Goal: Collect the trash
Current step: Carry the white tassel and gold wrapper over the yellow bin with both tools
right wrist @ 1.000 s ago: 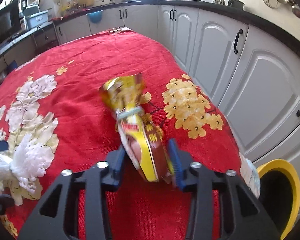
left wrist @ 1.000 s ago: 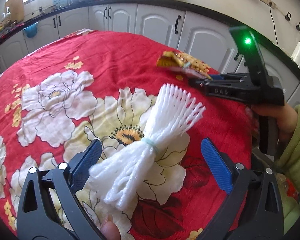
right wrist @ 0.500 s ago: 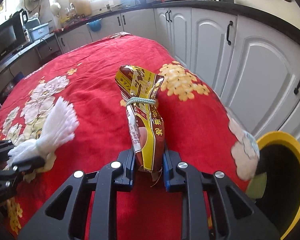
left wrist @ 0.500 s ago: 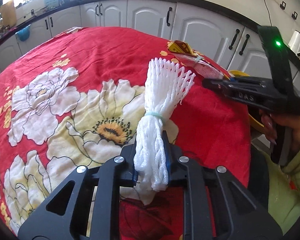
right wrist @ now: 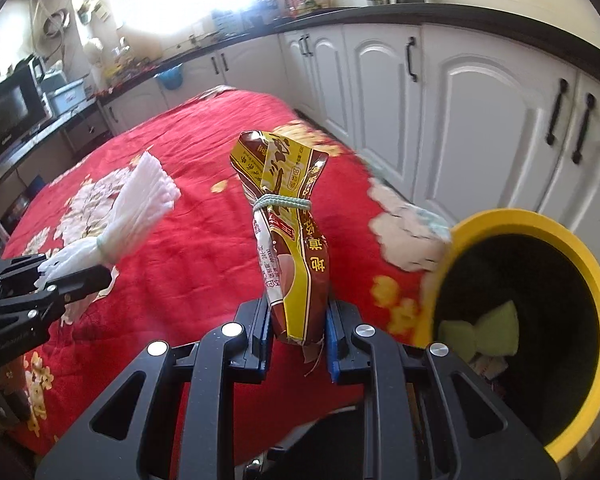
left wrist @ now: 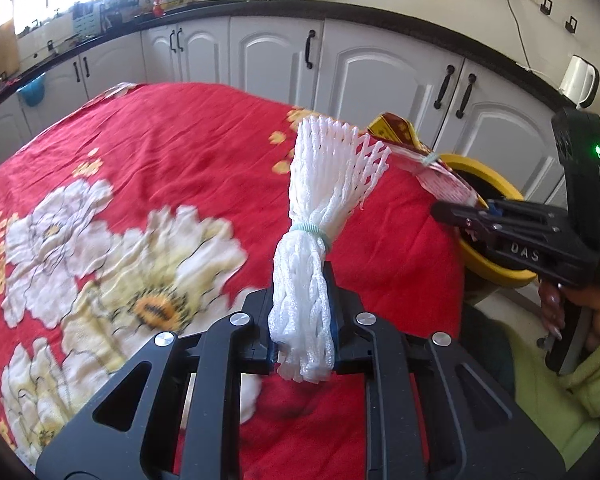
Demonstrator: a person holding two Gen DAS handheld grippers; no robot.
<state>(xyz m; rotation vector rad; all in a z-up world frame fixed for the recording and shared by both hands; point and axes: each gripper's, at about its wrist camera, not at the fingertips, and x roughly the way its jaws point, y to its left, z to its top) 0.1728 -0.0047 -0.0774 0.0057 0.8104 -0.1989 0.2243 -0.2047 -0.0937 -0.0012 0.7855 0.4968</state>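
White foam net [left wrist: 314,236] pinched upright in the left gripper [left wrist: 302,322], yellow snack wrapper [right wrist: 290,240] clamped in the right gripper [right wrist: 297,326] — both lifted clear of the red floral cloth [left wrist: 172,152]. Carrying step, judging by that: next, over the yellow bin [right wrist: 580,248] at the table's edge, then release — contents look like scraps, hard to tell.

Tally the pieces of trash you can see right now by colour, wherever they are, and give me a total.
White: 1, the foam net bundle held in the left gripper
Yellow and brown: 1, the snack wrapper held in the right gripper
Green: 1, a pale green piece already inside the yellow bin
Total: 3
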